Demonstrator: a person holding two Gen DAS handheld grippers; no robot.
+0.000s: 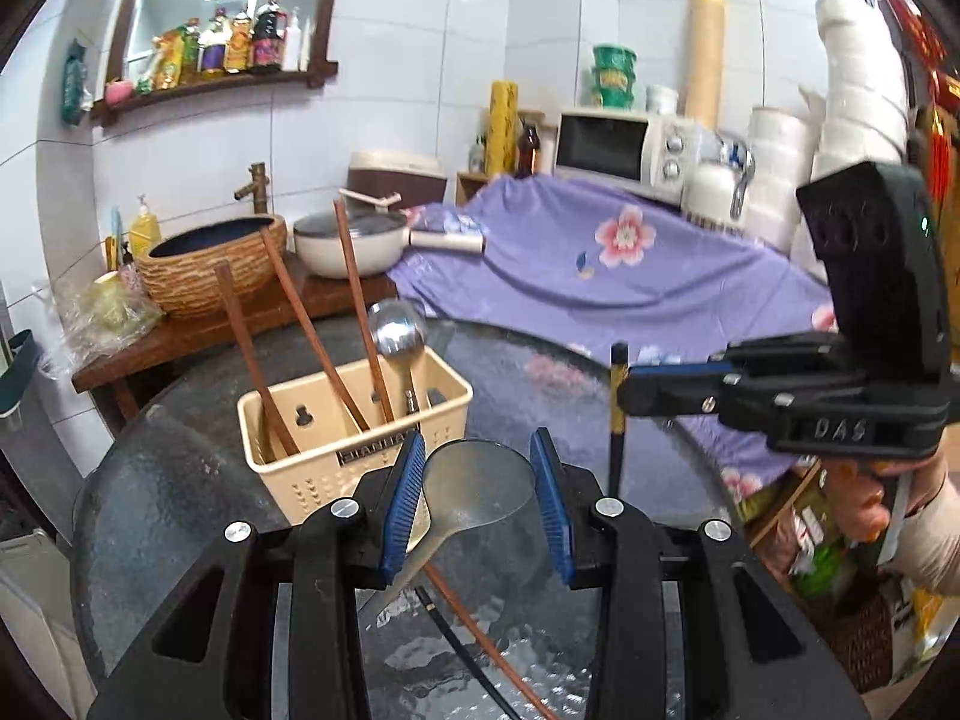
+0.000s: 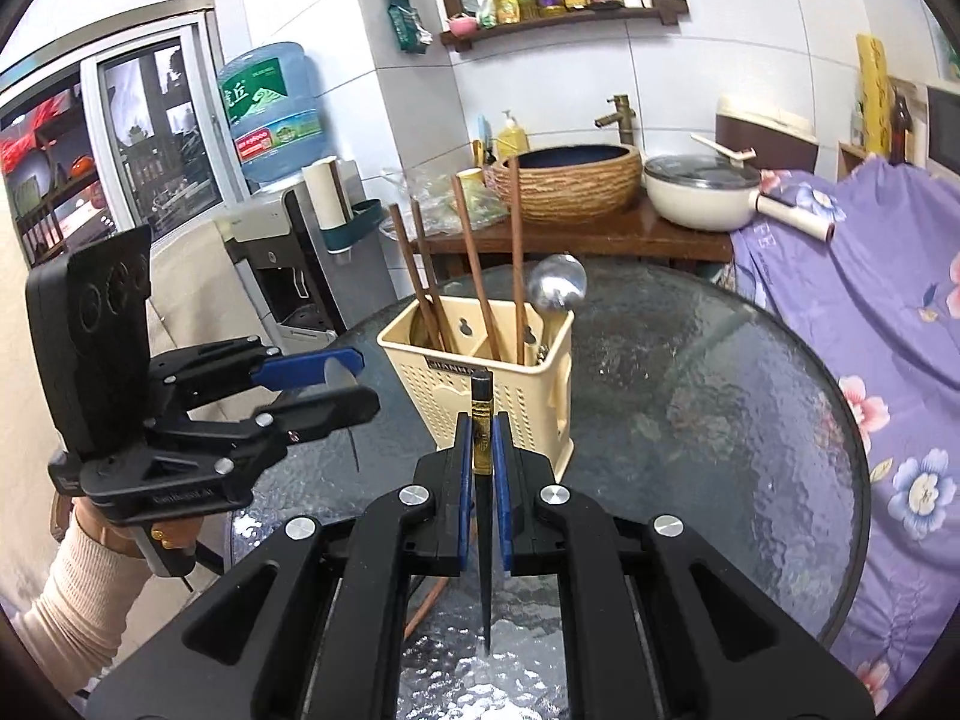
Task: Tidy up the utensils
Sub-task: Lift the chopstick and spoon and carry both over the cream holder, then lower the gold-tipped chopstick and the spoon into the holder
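My left gripper (image 1: 477, 501) has its fingers pinching a translucent spoon (image 1: 480, 480) above the near edge of the glass desk (image 1: 540, 372). My right gripper (image 2: 483, 474) has its fingers pressed on a black chopstick (image 2: 482, 414), held upright. The cream utensil basket (image 2: 480, 360) stands near the desk's far edge, with brown chopsticks (image 2: 468, 252) and a steel ladle (image 2: 555, 282) inside.

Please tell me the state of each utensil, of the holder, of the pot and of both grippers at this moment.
Left gripper: holds a spoon.
Clear spoon: between the left pads, lifted off the glass table.
Right gripper: shut on a chopstick.
Black chopstick: clamped, upright, gold band up.
Utensil holder: upright, holding brown chopsticks and a metal ladle.
Pot: lid on.
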